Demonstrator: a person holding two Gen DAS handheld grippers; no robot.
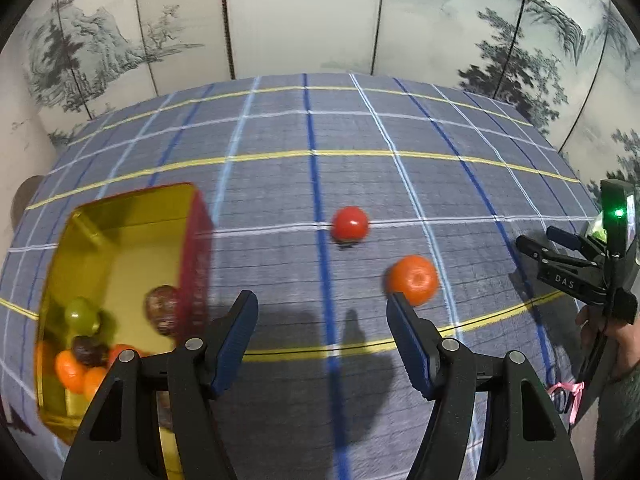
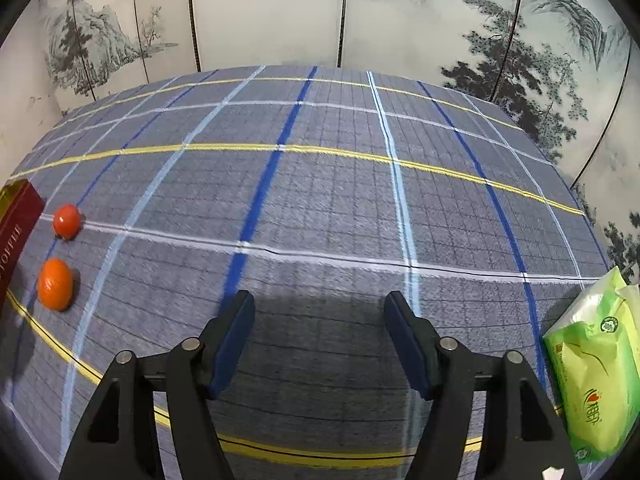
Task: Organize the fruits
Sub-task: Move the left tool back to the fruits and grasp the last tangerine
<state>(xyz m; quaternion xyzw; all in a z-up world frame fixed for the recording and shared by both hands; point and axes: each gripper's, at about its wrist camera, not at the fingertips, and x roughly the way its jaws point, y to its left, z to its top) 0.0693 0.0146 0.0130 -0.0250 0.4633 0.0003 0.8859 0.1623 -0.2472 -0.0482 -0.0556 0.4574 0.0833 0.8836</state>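
left gripper (image 1: 322,312): jaws apart, nothing between the pads, poised over the plaid tablecloth (image 1: 280,184). the orange (image 1: 414,280) lies just beyond the tip of its right-hand finger, close beside it but outside the gap; contact cannot be confirmed. the red tomato (image 1: 350,224) sits further out on the cloth, ahead of the gap and slightly right of centre, apart from the orange

the gold tin (image 1: 120,240), red on its outer wall, stands left of the left gripper, its near end partly hidden behind the left-hand finger. inside lie a green grape (image 1: 82,316), brown round fruits (image 1: 162,308) and several small oranges (image 1: 70,368), gathered at the near end

right gripper (image 2: 320,312): jaws apart, empty, only bare cloth between the pads. from this wrist view the tomato and orange lie far to the left, beside the tin's red wall, well apart from this gripper. a green packet of wipes (image 2: 596,376) lies at the right edge of the cloth

a painted folding screen (image 1: 320,12) stands behind the table
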